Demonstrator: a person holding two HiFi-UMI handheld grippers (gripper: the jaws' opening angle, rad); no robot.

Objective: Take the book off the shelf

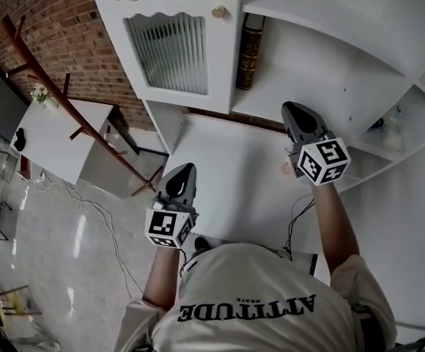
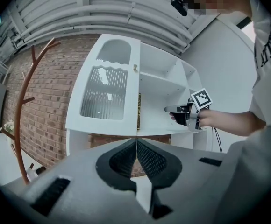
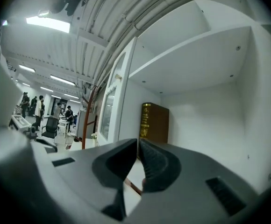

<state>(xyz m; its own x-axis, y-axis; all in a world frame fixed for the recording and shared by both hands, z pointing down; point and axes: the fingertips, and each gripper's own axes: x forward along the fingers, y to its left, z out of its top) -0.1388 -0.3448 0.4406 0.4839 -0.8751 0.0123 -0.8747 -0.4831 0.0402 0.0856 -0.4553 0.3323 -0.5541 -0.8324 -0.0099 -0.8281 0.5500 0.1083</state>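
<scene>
A dark brown book [image 1: 250, 52] with gold spine lettering stands upright at the left end of an open white shelf [image 1: 293, 86], against the cabinet's side wall. In the right gripper view the book [image 3: 155, 123] stands just beyond my right gripper [image 3: 139, 143], which is shut and empty. From above, the right gripper [image 1: 294, 111] hovers at the shelf's front edge, right of the book and apart from it. My left gripper [image 1: 185, 171] is lower, over the white counter, shut with nothing in it. The left gripper view shows the book [image 2: 139, 112] as a thin strip beside the door.
A white cabinet door [image 1: 176, 42] with ribbed glass and a brass knob [image 1: 218, 11] stands left of the book. A white counter [image 1: 227, 189] lies below the shelf. More shelf bays [image 1: 410, 116] sit right. A brown coat stand [image 1: 73, 112] and brick wall are at left.
</scene>
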